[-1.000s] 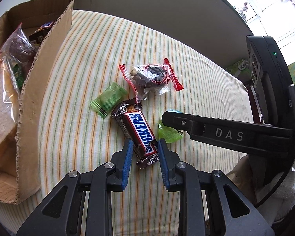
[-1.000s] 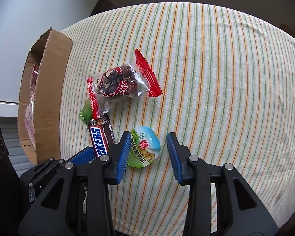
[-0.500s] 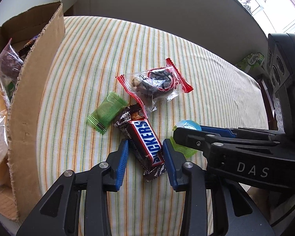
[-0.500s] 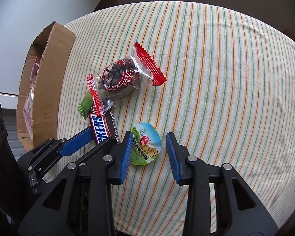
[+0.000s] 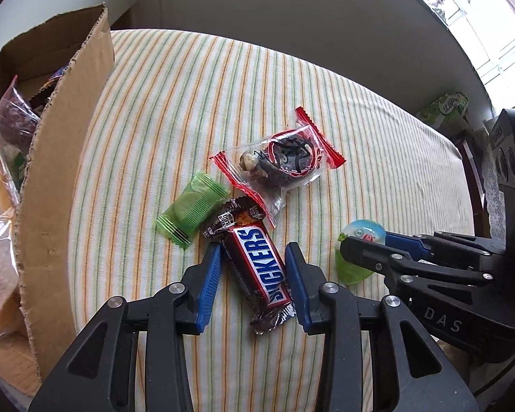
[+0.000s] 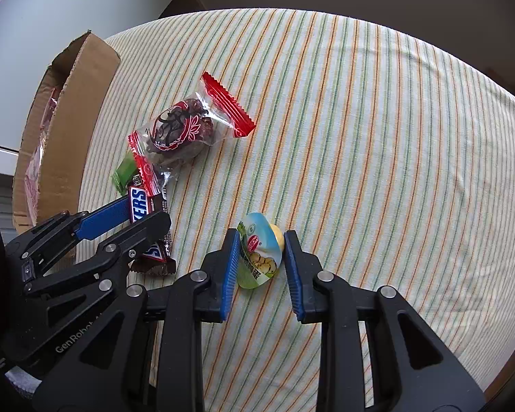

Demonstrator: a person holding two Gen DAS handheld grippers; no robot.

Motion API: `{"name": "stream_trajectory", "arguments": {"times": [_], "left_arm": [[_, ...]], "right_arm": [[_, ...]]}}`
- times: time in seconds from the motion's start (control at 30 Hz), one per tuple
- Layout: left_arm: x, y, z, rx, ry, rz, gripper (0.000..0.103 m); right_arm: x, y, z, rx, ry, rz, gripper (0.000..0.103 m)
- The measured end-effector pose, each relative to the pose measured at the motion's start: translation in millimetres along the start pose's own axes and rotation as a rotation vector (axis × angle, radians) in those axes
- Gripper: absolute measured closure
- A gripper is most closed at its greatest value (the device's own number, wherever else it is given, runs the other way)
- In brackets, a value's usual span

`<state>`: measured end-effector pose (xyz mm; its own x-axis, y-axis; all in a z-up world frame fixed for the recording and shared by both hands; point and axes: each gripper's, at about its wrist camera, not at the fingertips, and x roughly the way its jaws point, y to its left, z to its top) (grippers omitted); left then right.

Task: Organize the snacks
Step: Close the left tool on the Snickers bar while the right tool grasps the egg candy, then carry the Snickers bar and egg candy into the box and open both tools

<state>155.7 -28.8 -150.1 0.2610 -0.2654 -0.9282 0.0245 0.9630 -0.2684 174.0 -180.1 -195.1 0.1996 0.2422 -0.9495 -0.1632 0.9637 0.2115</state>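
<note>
A Snickers bar (image 5: 257, 264) lies on the striped tablecloth between the fingers of my left gripper (image 5: 254, 274), which is open around it without squeezing. My right gripper (image 6: 261, 257) is shut on a small round jelly cup (image 6: 259, 250), now tipped on its edge between the pads; it also shows in the left wrist view (image 5: 360, 237). A green candy wrapper (image 5: 192, 213) and a clear red-edged packet of dark fruit (image 5: 281, 161) lie just beyond the Snickers bar. The Snickers bar also shows in the right wrist view (image 6: 140, 206).
An open cardboard box (image 5: 61, 151) with several bagged snacks inside stands at the left of the table; it also shows in the right wrist view (image 6: 75, 130). The striped tablecloth (image 6: 377, 137) stretches to the right. A green package (image 5: 446, 106) sits beyond the far table edge.
My left gripper has opened wider around the Snickers bar. My right gripper has closed on the jelly cup and tipped it up on edge.
</note>
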Motion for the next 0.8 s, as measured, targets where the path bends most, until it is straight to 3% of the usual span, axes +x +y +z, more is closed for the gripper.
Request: {"name": "stream_trajectory", "arguments": {"times": [0.13,0.3,0.8], "left_arm": [[0,-11,-6,0.066,-0.013,0.048,0.07],[-3,-7,-12,0.064,-0.001,0.035,0.076],[-30,5,-29,0.041,-0.025,0.015,0.076]], "right_arm": [[-1,-1,-1,-0.031,-0.007,-0.022,0.076],[2,7,-3,-0.037,-0.016,-0.019,0.076],[-18,-1,-16,-0.043,-0.058,0.006,0.077]]}}
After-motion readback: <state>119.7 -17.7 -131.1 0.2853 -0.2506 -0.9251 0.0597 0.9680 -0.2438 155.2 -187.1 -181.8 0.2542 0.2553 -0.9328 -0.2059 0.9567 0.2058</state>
